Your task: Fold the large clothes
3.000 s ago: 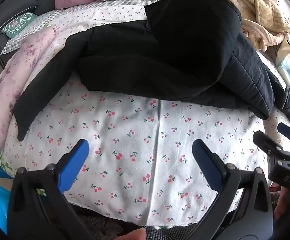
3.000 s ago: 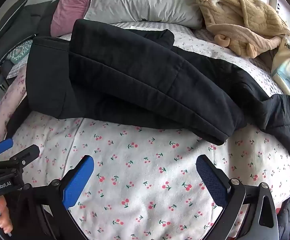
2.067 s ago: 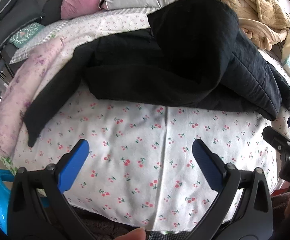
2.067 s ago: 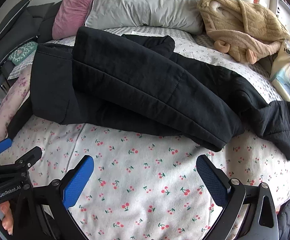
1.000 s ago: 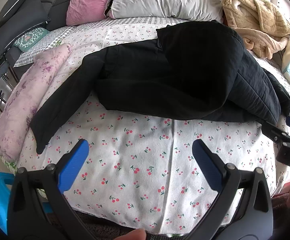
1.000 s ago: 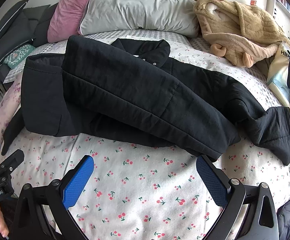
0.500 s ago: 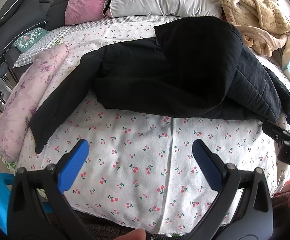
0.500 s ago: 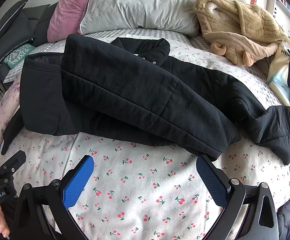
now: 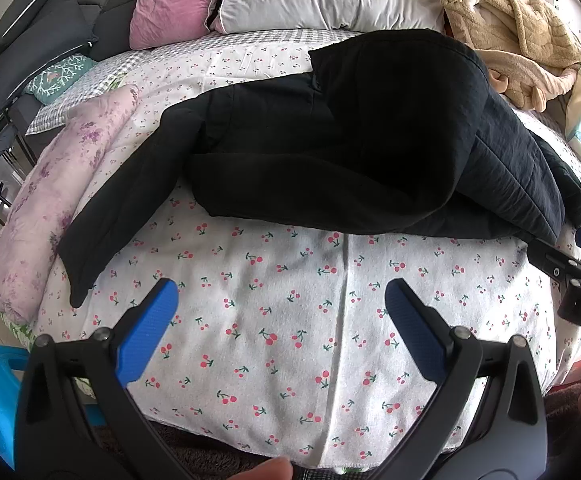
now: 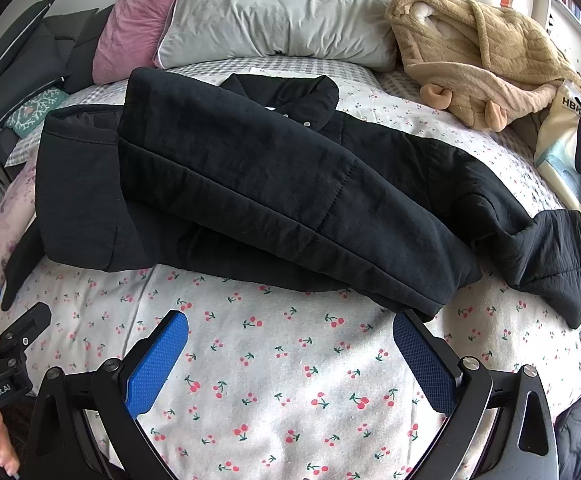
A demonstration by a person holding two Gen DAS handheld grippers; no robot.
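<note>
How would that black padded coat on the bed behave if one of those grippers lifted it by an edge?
The black coat would probably sag and drape, since its sleeve already lies limp. Its quilted padding suggests bulk, perhaps some weight. One open gripper would likely lift only a part, the rest dragging across the sheet.

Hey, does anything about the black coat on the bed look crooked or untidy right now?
Yes. The black quilted coat lies skewed across the cherry-print sheet. One front panel is folded over, but both sleeves trail loose: one sleeve reaches toward the rolled pink floral blanket, the other sleeve sprawls toward the opposite edge.
</note>
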